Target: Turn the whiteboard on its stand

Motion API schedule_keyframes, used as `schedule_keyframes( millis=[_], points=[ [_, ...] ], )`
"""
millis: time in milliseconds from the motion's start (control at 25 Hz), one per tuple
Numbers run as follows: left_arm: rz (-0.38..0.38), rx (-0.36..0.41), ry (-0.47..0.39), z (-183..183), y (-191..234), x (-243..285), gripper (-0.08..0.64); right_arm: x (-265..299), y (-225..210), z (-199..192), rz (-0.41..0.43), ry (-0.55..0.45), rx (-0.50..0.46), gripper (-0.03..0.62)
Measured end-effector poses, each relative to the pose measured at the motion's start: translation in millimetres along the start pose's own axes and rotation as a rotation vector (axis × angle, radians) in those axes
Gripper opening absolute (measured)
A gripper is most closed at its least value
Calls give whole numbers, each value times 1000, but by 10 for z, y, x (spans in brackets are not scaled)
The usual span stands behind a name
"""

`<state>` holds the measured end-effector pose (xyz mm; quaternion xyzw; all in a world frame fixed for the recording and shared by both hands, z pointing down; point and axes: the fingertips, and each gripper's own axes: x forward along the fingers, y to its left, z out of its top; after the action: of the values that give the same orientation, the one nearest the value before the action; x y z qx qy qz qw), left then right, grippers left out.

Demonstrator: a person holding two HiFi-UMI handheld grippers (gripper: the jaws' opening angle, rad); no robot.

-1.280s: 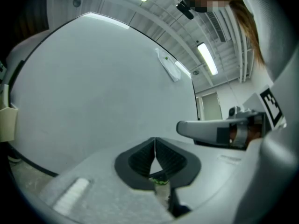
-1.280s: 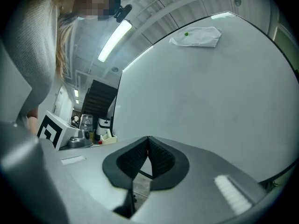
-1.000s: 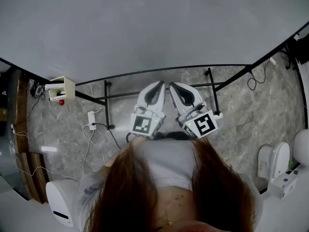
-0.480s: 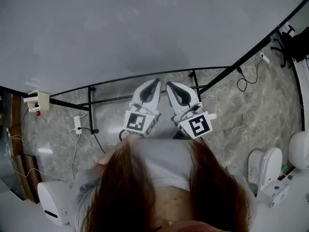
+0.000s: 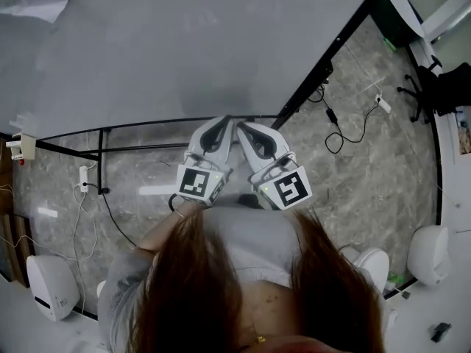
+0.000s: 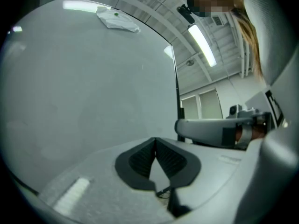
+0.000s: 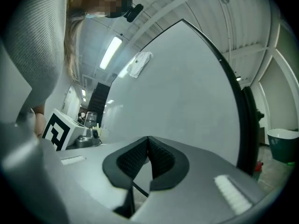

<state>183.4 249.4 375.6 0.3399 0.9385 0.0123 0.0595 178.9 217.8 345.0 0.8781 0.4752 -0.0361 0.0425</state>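
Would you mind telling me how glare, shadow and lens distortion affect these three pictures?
Head view: a soft shadow darkens the large pale grey whiteboard near its lower edge. Left gripper view: a bright glare streak sits along the board's top; the fisheye bows its black frame. Right gripper view: same bowing, with dark vignetted corners.

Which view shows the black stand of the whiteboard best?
The head view: the stand shows its bars below the whiteboard. Both gripper views show only a black bar at the board's side.
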Motion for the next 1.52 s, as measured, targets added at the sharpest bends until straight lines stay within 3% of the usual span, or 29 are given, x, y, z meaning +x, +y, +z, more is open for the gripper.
schedule_keyframes(
  millis=[320,520,720,800,960,1040,1080,1160,1240,1360,1440,1520],
  points=[
    [-12,-25,-3,-84,-241,246,-2,-120,-344,-139,-29,14,19,-7],
    [-24,-24,-8,-43,-213,258,-3,-271,-494,52,-46,-3,-15,-6],
    [-35,-29,-22,-55,-210,312,-3,-540,-1006,504,102,-14,-83,11],
    [-39,-38,-11,-101,-223,312,-3,-646,-1250,660,177,-21,-89,168],
    [-40,-50,15,-150,-258,333,-3,-648,-1859,1065,305,-42,-1,388],
    [-22,-34,11,-141,-269,388,-3,-510,-1961,1226,448,-9,-13,461],
    [-6,-29,6,-127,-267,403,-3,-430,-1913,1277,538,10,-22,468],
    [28,-29,-7,-83,-275,409,-3,-288,-1729,1354,707,29,-19,472],
    [46,-27,-16,-49,-298,399,-3,-160,-1571,1393,824,35,6,472],
    [60,-35,0,-105,-235,310,-3,103,-1446,1373,888,44,19,445],
    [82,-44,12,-149,-152,245,-3,233,-1412,1369,911,32,14,360],
    [107,-45,14,-144,-116,218,-3,231,-1420,1357,936,42,-19,170]
  ],
)
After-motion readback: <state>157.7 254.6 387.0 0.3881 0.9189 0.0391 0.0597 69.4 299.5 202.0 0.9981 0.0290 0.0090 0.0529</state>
